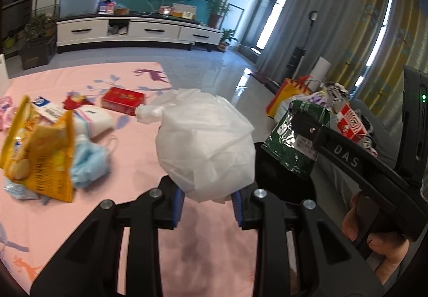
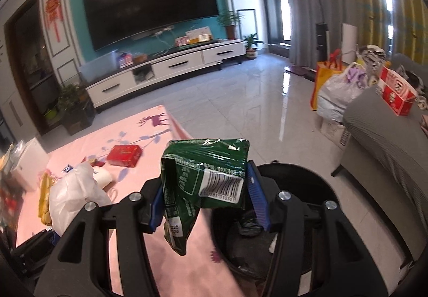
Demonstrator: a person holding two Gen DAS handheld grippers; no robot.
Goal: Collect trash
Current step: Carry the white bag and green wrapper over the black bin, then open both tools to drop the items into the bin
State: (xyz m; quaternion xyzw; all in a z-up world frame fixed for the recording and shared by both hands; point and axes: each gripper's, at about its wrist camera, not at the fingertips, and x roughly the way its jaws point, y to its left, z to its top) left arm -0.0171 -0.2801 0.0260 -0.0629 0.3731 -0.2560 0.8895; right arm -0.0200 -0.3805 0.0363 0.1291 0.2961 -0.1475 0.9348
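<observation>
My left gripper (image 1: 208,203) is shut on a crumpled white plastic bag (image 1: 204,147), held above the pink tablecloth (image 1: 139,163). My right gripper (image 2: 207,199) is shut on a green snack wrapper (image 2: 203,187) with a barcode, held beside and partly over a black trash bin (image 2: 307,179) at the table's right edge. The wrapper (image 1: 297,136) and the right gripper also show in the left wrist view, to the right of the white bag. The white bag shows in the right wrist view (image 2: 72,195) at the left.
On the cloth lie a yellow snack bag (image 1: 40,155), a blue face mask (image 1: 89,163), a white tissue pack (image 1: 92,119) and a red box (image 1: 123,100). A grey sofa (image 2: 385,142) and full bags (image 2: 339,91) stand right of the bin.
</observation>
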